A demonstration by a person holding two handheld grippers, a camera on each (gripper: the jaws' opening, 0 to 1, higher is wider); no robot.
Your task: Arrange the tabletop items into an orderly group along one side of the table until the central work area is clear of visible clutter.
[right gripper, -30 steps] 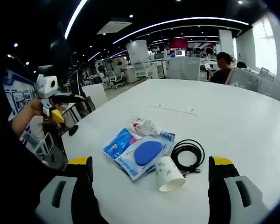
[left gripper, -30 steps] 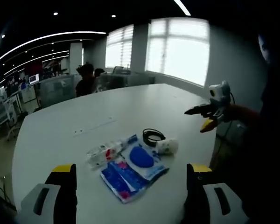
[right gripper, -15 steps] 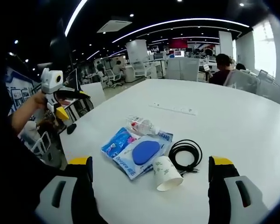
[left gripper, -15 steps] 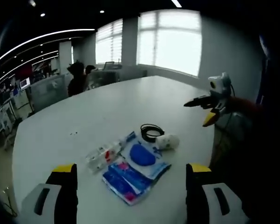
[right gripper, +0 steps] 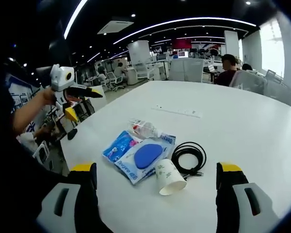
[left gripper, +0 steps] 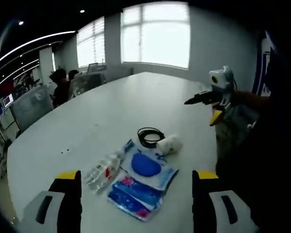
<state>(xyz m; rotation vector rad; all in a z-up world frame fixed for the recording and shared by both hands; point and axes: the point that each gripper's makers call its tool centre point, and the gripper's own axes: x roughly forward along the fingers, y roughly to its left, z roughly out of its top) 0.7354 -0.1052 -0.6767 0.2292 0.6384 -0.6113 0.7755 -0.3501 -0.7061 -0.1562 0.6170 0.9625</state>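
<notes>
A cluster lies near the edge of the white table [left gripper: 111, 107]: a coiled black cable [left gripper: 149, 136], a paper cup [left gripper: 169, 144] on its side, a white packet with a blue oval [left gripper: 145, 165], a blue packet [left gripper: 133, 194] and a small clear bottle [left gripper: 103, 170]. My left gripper [left gripper: 136, 177] hovers open short of them. The right gripper [left gripper: 203, 103] comes in from the right, off the table edge. In the right gripper view I see the cable [right gripper: 188, 156], cup [right gripper: 169, 177], oval packet [right gripper: 146, 155], blue packet [right gripper: 117, 145] and bottle [right gripper: 143, 129]. My right gripper [right gripper: 156, 170] is open, and the left gripper [right gripper: 85, 101] is held in the air at left.
The table [right gripper: 247, 121] stretches wide and bare beyond the cluster, with a long slot [right gripper: 177, 110] set in its top. A seated person [right gripper: 229, 68] and office desks are behind the far edge. Bright windows [left gripper: 155, 34] fill the wall.
The items have not moved. Both views have shifted a little with the hands. In the right gripper view the left gripper has risen and come nearer the table.
</notes>
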